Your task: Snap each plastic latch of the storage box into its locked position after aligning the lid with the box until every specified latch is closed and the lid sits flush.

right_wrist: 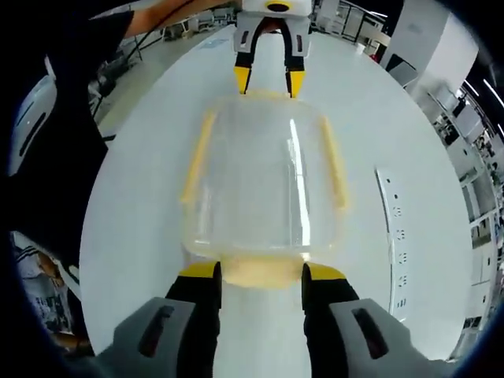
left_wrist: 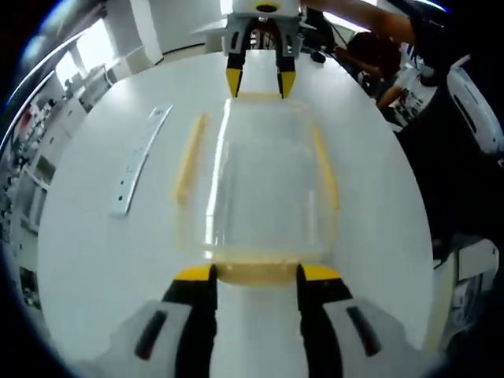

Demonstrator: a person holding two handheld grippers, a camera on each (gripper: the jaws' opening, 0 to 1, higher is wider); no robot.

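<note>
Storage box, lid on, claws at both ends

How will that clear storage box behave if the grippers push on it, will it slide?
The storage box looks empty, so probably light. On the smooth white table it may slide unless braced from both ends. Its thin clear lid likely flexes.

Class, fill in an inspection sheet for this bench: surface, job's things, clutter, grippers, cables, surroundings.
Surface: white table, round-edged.
Job's things: clear storage box with lid on; yellow latches along its sides and ends.
Clutter: white ruler-like strip beside the box.
Grippers: left gripper and right gripper at opposite ends, jaws open astride the end latches.
Cables: nothing seen on the table.
Surroundings: a person's dark sleeve; blurred shelving beyond.
</note>
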